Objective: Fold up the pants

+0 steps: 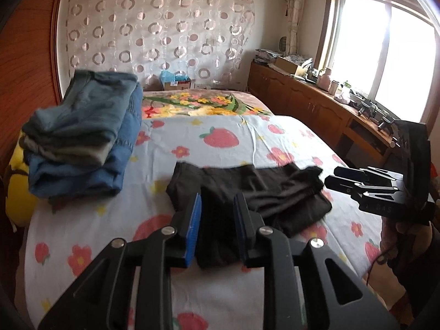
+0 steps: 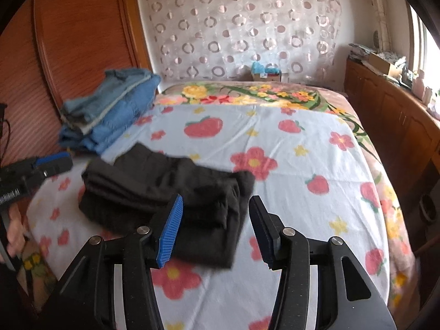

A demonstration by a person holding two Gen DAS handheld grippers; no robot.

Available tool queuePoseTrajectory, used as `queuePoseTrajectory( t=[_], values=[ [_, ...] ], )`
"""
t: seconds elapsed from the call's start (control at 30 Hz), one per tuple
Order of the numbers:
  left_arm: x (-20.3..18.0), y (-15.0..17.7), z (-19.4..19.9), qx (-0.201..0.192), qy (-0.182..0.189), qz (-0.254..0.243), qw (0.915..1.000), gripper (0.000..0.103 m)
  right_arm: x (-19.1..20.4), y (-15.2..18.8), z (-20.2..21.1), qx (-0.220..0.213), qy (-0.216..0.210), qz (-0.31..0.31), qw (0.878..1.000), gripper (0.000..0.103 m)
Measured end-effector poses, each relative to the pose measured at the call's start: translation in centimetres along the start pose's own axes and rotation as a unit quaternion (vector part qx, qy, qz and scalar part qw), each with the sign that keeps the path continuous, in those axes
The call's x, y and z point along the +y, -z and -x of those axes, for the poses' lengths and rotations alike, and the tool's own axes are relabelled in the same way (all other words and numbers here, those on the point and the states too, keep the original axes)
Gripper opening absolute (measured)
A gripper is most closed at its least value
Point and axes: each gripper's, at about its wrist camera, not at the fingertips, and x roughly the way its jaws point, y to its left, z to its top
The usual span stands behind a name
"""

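Black folded cloth pants (image 2: 170, 203) lie bunched on the strawberry-print bedsheet (image 2: 288, 165), between and just ahead of both claws. Left gripper (image 1: 217, 220) and right gripper (image 2: 217, 231) stand released, gripping nothing. Loose top layers may slump, undoing the fold.

a stack of folded blue clothes (image 1: 82, 134) is piled on a strawberry-printed sheet (image 2: 288, 148); wooden cabinets (image 1: 310, 101) are set beneath a window (image 1: 385, 55).
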Motion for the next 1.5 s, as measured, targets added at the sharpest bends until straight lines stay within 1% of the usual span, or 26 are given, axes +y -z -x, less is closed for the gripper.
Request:
queuePoseTrajectory(
  t=[0.17, 0.33, 0.4, 0.5, 0.53, 0.57, 0.73, 0.77, 0.83, 0.9, 0.93, 1.0, 1.03, 1.13, 1.23, 1.4, 1.5],
  values=[
    [0.6, 2.1, -0.3, 0.019, 0.002, 0.003, 0.9998, 0.022, -0.5, 2.2, -0.6, 0.028, -0.003, 0.003, 1.000, 0.051],
    [0.9, 3.2, -1.8, 0.045, 0.006, 0.007, 0.9989, 0.022, -0.9, 2.7, -2.2, 0.052, -0.012, -0.008, 0.999, 0.051],
    [0.7, 3.5, -2.3, 0.052, 0.013, 0.005, 0.9985, 0.022, -0.7, 2.9, -2.5, 0.058, -0.013, -0.005, 0.998, 0.051],
    [0.5, 3.8, -3.0, 0.061, 0.010, 0.002, 0.9981, 0.022, -0.3, 3.1, -3.2, 0.070, -0.012, 0.005, 0.997, 0.050],
    [0.5, 3.9, -3.4, 0.066, 0.011, 0.002, 0.9978, 0.022, -0.2, 3.2, -3.3, 0.072, -0.010, 0.008, 0.997, 0.049],
    [0.4, 3.9, -3.6, 0.069, 0.011, 0.002, 0.9976, 0.022, 0.0, 3.3, -3.3, 0.070, -0.007, 0.013, 0.997, 0.047],
    [0.4, 3.8, -4.8, 0.083, 0.013, 0.001, 0.9965, 0.022, 0.1, 3.3, -3.5, 0.070, -0.011, 0.017, 0.997, 0.028],
    [0.4, 3.8, -5.0, 0.084, 0.013, 0.001, 0.9964, 0.022, 0.1, 3.3, -3.5, 0.070, -0.012, 0.018, 0.997, 0.025],
    [0.6, 3.7, -5.4, 0.086, 0.010, 0.002, 0.9962, 0.022, 0.1, 3.4, -3.4, 0.067, -0.015, 0.017, 0.998, 0.016],
    [0.9, 3.6, -5.6, 0.087, 0.008, 0.004, 0.9962, 0.022, -0.1, 3.4, -3.3, 0.064, -0.020, 0.011, 0.998, 0.011],
    [0.9, 3.6, -5.6, 0.086, 0.007, 0.001, 0.9962, 0.019, -0.2, 3.4, -3.3, 0.062, -0.022, 0.008, 0.998, 0.010],
    [0.8, 3.7, -5.3, 0.079, 0.003, -0.008, 0.9968, 0.007, -0.4, 3.3, -3.1, 0.054, -0.021, 0.002, 0.998, 0.008],
    [0.8, 3.7, -5.1, 0.075, 0.001, -0.009, 0.9971, 0.005, -0.5, 3.3, -2.9, 0.050, -0.020, 0.000, 0.999, 0.007],
    [0.9, 3.5, -4.2, 0.064, -0.002, -0.002, 0.9979, 0.003, -0.5, 3.3, -2.5, 0.039, -0.014, -0.002, 0.999, 0.007],
    [0.4, 3.5, -3.0, 0.055, 0.001, -0.013, 0.9984, 0.002, -0.1, 3.4, -1.7, 0.032, -0.018, 0.001, 0.999, 0.007],
    [-0.5, 4.1, -1.7, 0.053, 0.010, -0.025, 0.9982, 0.001, 0.7, 3.8, 0.1, 0.024, -0.016, 0.016, 0.999, 0.007],
    [-0.9, 4.5, -0.7, 0.050, 0.018, -0.021, 0.9984, 0.001, 1.0, 4.1, 0.9, 0.022, -0.013, 0.027, 0.999, 0.007]
  ],
)
